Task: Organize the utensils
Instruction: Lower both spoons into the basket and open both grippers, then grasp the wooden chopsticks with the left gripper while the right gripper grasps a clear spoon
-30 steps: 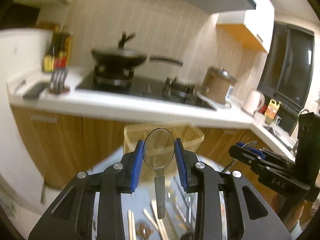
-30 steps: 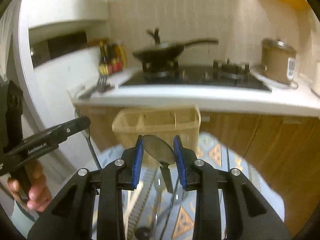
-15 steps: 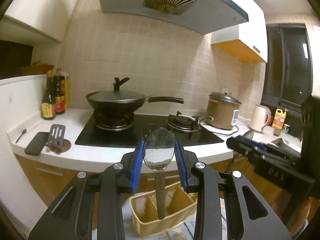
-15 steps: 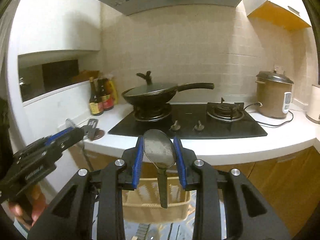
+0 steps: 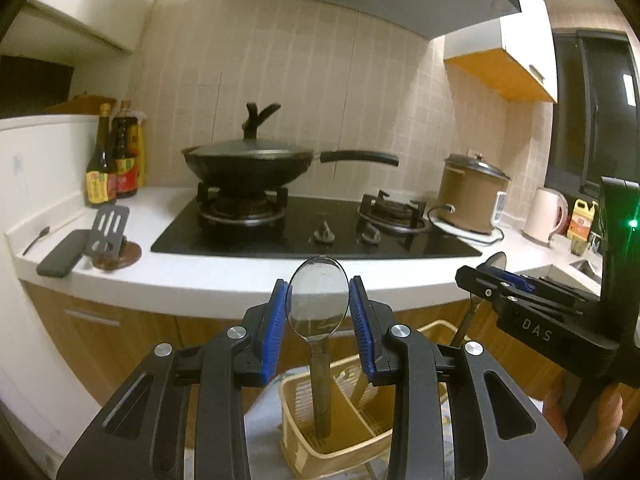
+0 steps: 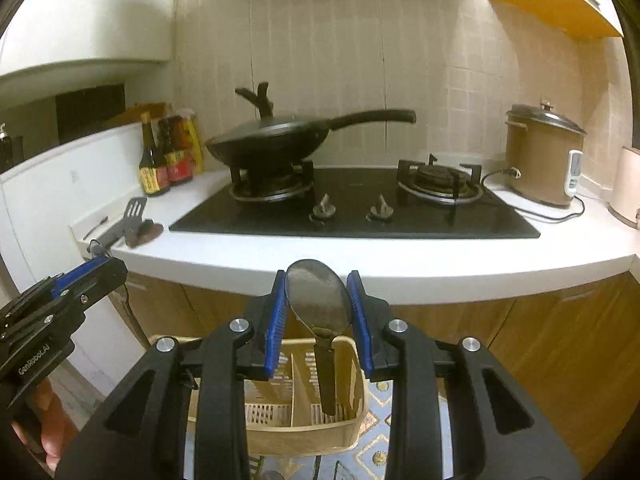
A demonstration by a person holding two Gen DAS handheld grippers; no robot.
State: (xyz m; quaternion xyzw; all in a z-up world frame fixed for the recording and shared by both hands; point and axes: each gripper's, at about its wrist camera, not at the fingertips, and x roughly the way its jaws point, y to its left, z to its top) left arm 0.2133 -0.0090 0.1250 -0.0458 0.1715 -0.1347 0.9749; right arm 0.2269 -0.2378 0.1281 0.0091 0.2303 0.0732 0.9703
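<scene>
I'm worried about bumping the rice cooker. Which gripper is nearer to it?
Right. The rice cooker stands on the counter, right of both. The right gripper, gripping a spoon, is on its side; the left gripper, gripping another spoon, is further left.

- You hold two spoons point(image 5: 318, 308) point(image 6: 318, 300), one per gripper.
- One divided basket point(image 6: 304, 432).
- One lidded wok point(image 5: 248, 162).
- Three bottles point(image 5: 114, 160) at the counter's back left corner.
- One rice cooker point(image 5: 470, 194).
- One kettle point(image 5: 544, 214).
</scene>
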